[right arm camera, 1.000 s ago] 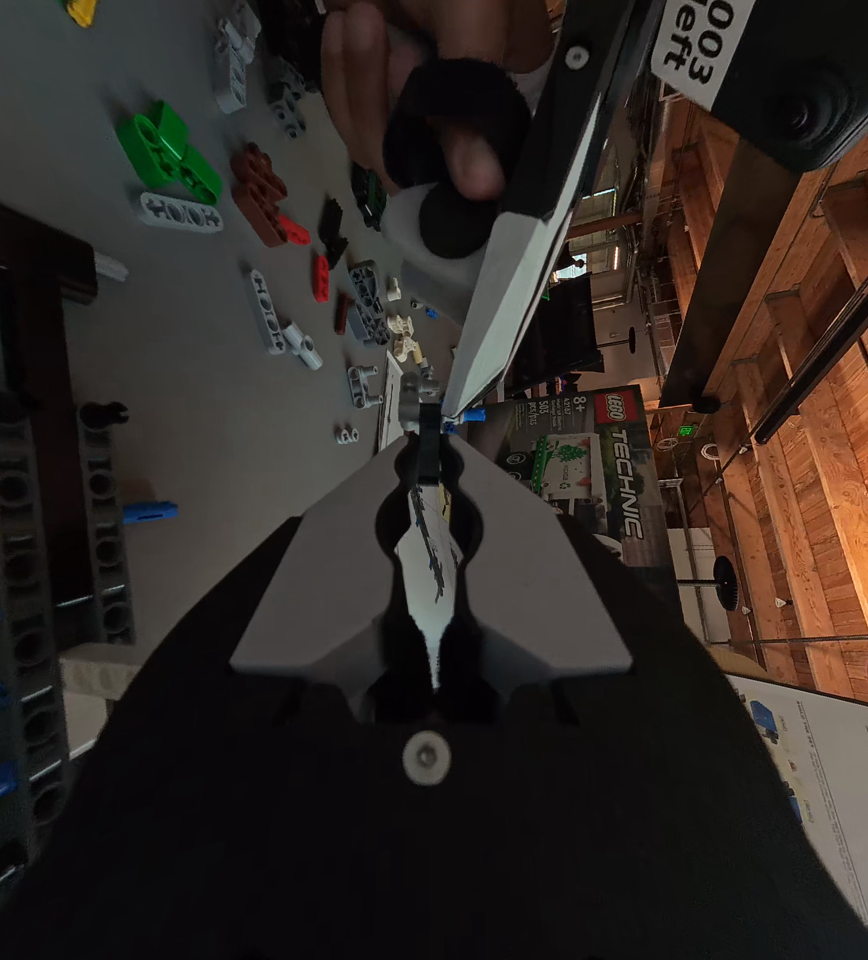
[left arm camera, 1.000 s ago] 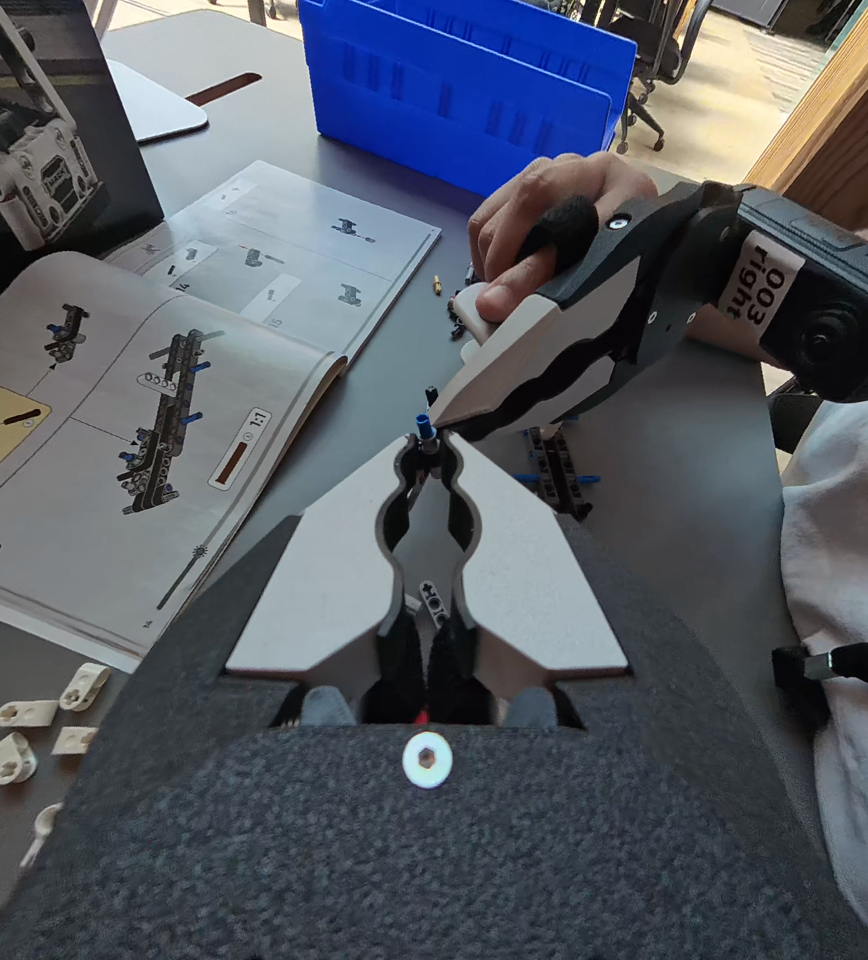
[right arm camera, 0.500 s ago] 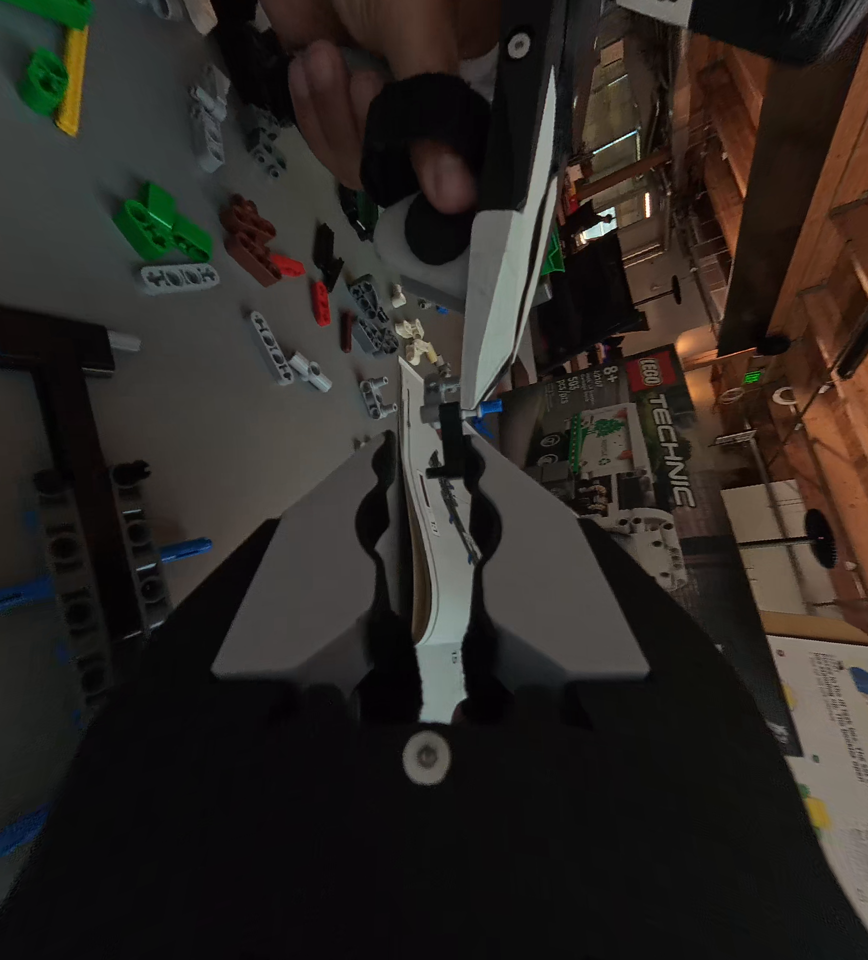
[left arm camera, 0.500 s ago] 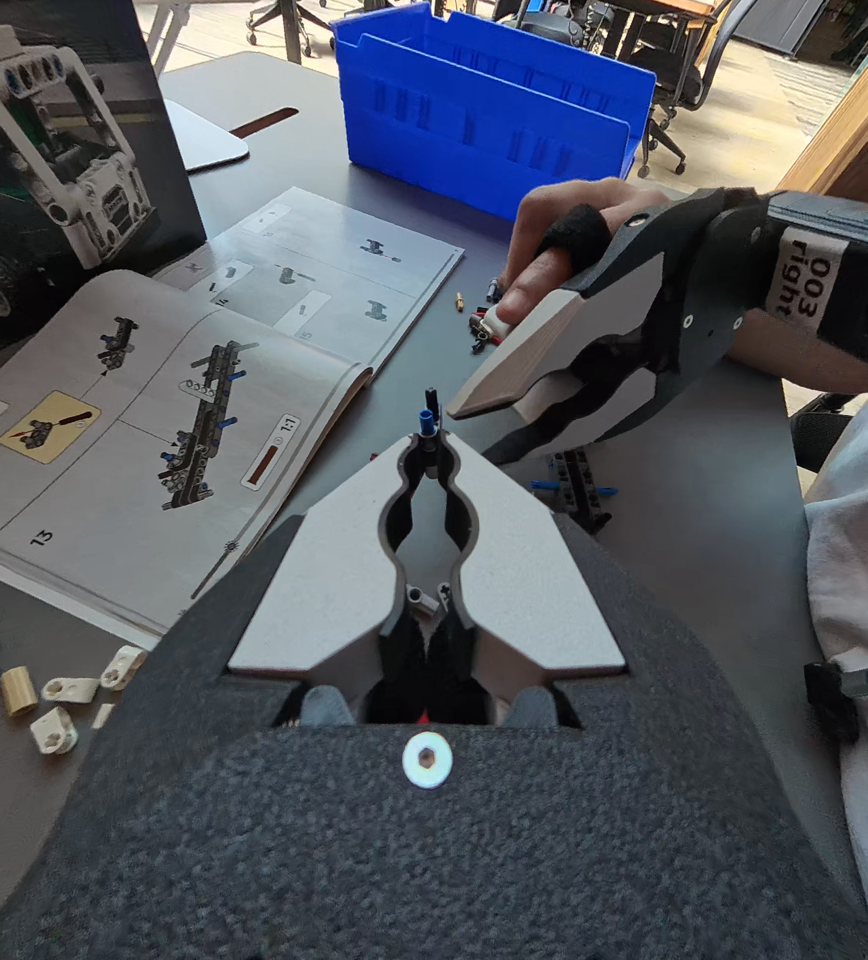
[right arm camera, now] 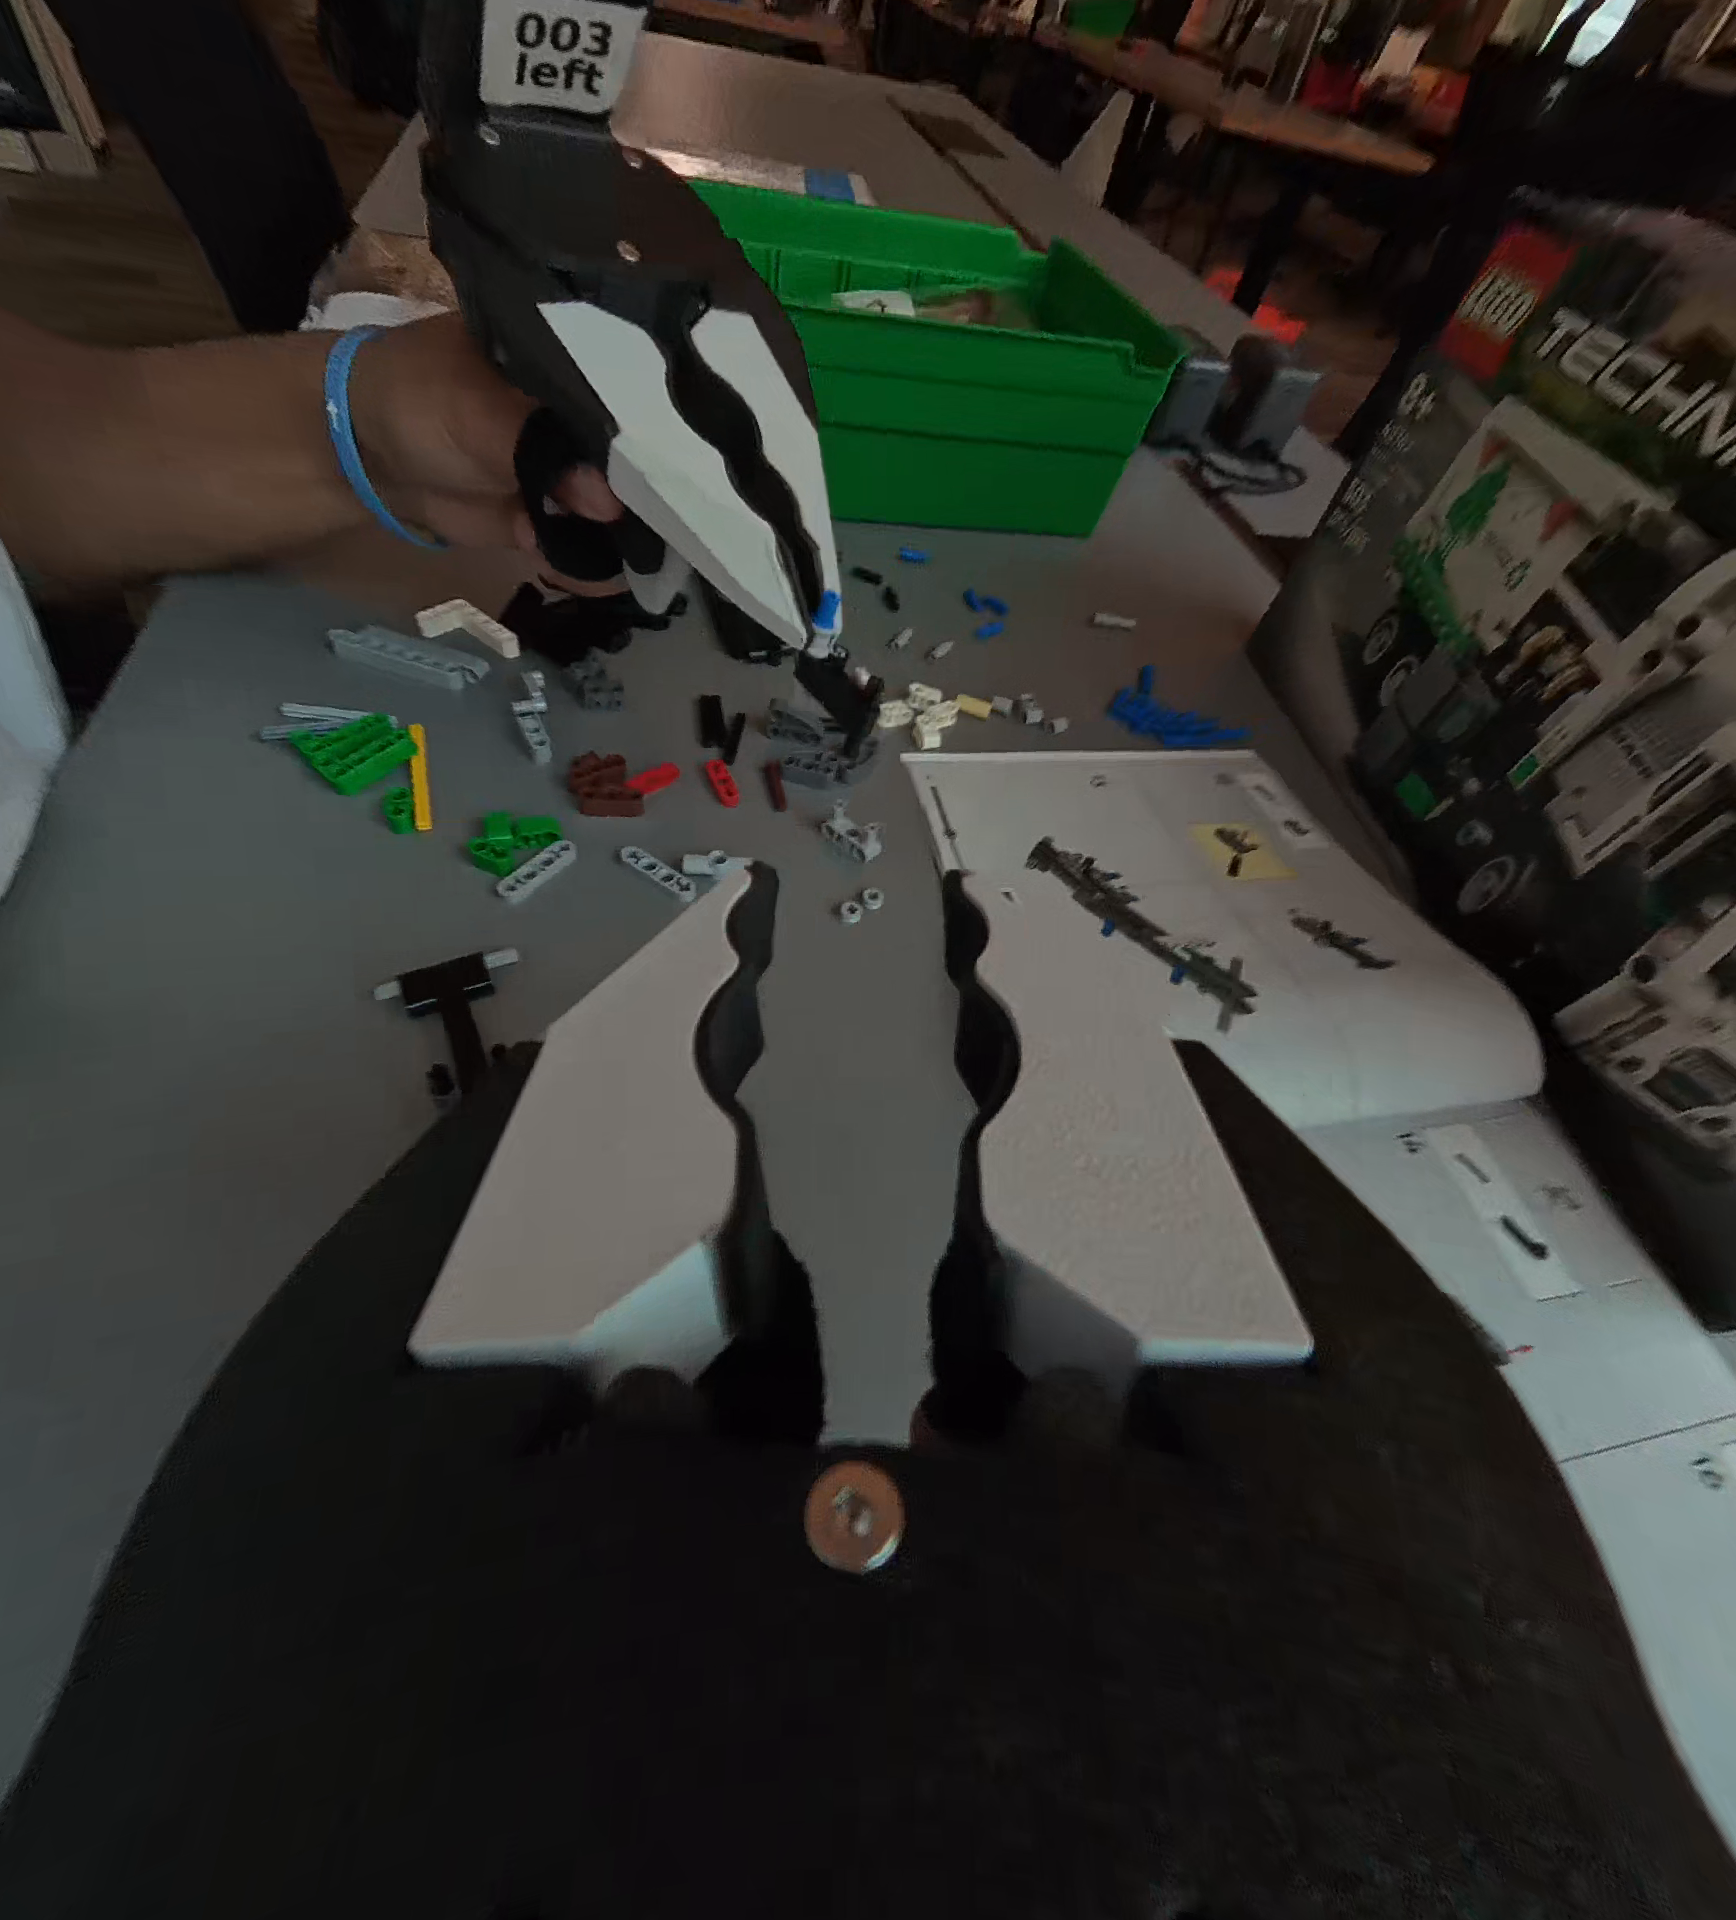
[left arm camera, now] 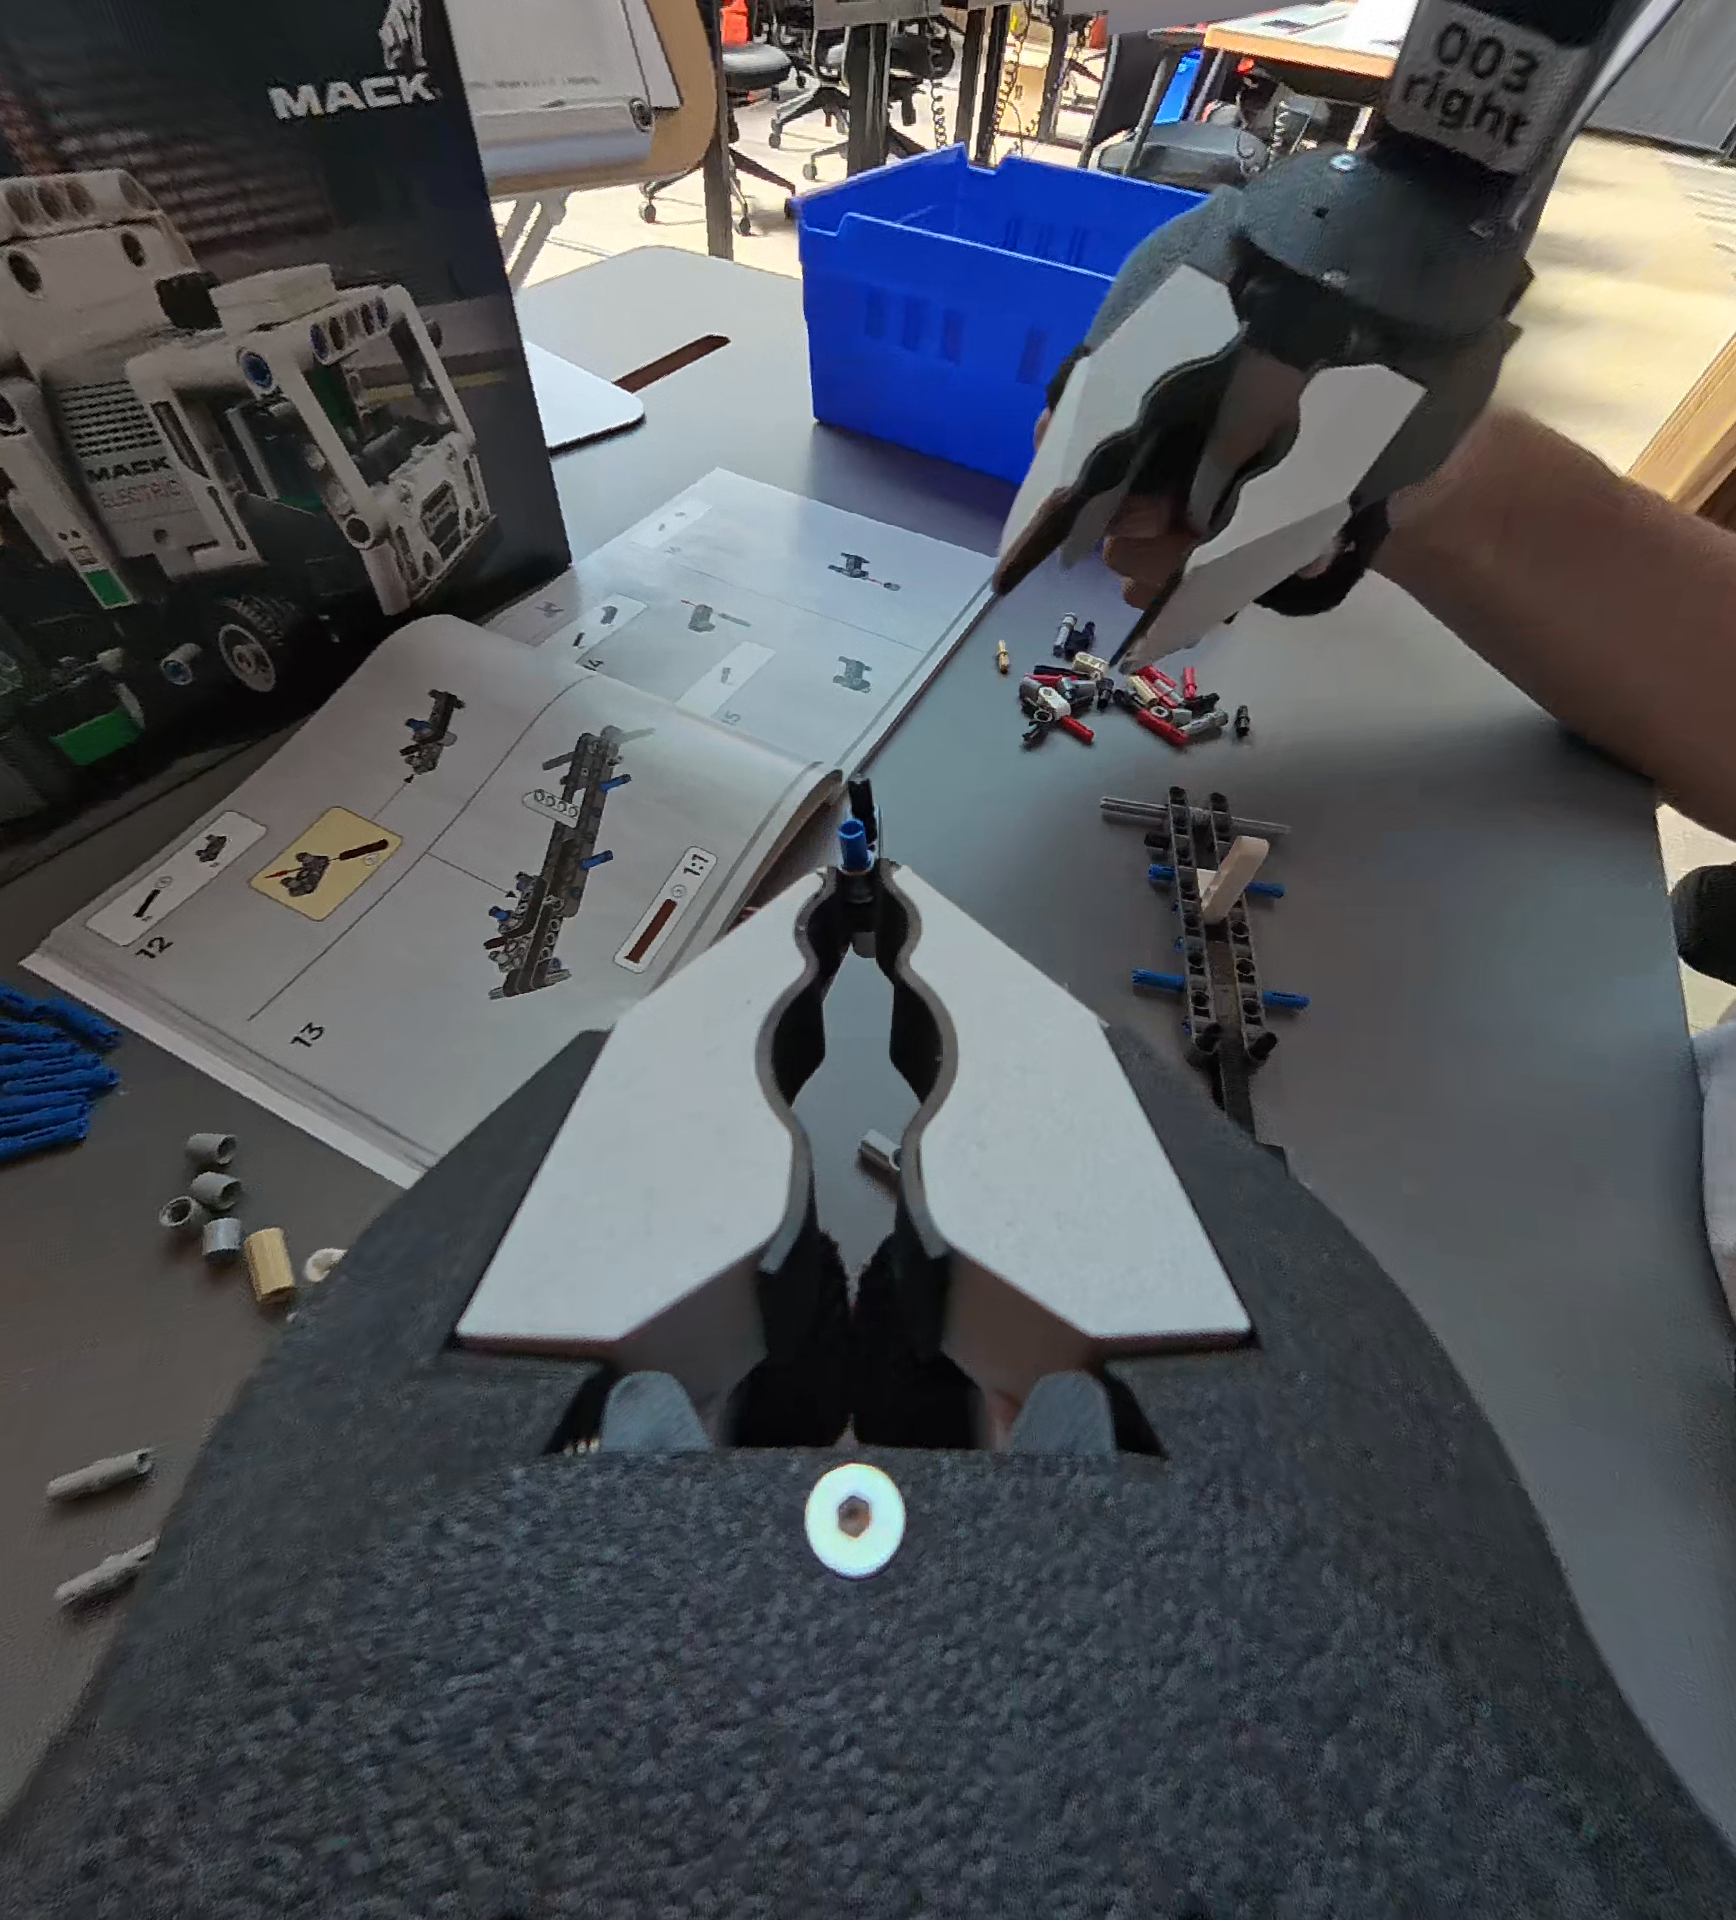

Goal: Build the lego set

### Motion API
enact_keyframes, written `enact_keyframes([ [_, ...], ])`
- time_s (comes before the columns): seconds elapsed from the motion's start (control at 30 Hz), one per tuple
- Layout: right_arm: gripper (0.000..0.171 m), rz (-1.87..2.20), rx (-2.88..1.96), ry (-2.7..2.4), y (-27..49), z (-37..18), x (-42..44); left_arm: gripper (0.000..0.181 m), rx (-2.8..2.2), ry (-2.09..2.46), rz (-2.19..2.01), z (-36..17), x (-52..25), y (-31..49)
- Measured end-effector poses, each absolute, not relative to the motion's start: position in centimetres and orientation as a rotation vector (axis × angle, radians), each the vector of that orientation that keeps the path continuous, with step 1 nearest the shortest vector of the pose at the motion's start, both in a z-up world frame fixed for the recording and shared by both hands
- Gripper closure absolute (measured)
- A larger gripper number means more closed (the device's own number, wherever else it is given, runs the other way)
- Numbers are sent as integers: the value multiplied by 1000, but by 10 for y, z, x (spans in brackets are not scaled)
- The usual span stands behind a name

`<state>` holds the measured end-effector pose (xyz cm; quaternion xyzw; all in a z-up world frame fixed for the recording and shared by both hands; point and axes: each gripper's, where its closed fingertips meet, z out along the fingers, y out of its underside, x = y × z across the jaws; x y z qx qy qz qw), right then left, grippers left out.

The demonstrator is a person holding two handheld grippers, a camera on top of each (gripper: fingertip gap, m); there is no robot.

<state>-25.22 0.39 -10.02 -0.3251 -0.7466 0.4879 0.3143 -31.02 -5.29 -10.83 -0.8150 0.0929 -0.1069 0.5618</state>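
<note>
My left gripper (left arm camera: pixel 853 868) is shut on a small part made of a blue pin and a black piece (left arm camera: pixel 856 831), held above the table by the booklet's edge. It also shows in the right wrist view (right arm camera: pixel 814 634), with the black piece (right arm camera: pixel 841 686) hanging below its tips. My right gripper (right arm camera: pixel 856 878) is open and empty. In the left wrist view it (left arm camera: pixel 1063 621) hovers just above a pile of small red, black and tan pieces (left arm camera: pixel 1134 701). A long grey beam assembly with blue pins (left arm camera: pixel 1215 935) lies on the table to the right.
An open instruction booklet (left arm camera: pixel 407 852) lies at the left with the set's box (left arm camera: pixel 168 416) behind it. A blue bin (left arm camera: pixel 947 312) stands at the back, a green bin (right arm camera: pixel 947 364) across the table. Loose blue pins (left arm camera: pixel 22 1070), grey bushes (left arm camera: pixel 204 1195) and several coloured beams (right arm camera: pixel 365 748) are scattered. The grippers' ends are close to 9 cm from one another.
My right gripper has opened, let go of the black piece on the left gripper's part, and pulled away to above the small-piece pile. My left gripper still holds the part.
</note>
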Motion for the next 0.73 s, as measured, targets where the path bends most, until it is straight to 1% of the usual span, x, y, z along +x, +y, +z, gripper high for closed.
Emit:
enact_keyframes([
  [0.1,136,1366,-951,-2022,5,-106,-246,178,-1938,264,-248,-105,-289,-58],
  [0.27,137,1454,-986,-2159,-9,-114,-225,178,-2021,353,-201,-117,-242,-69],
  [0.43,145,1481,-943,-2201,-23,-112,-203,178,-2079,371,-149,-135,-212,-77],
  [0.57,147,1479,-957,-2143,-27,-112,-190,178,-2061,307,-139,-132,-205,-80],
  [0.73,146,1432,-1091,-2118,-40,-122,-170,178,-2050,220,-114,-131,-211,-89],
])
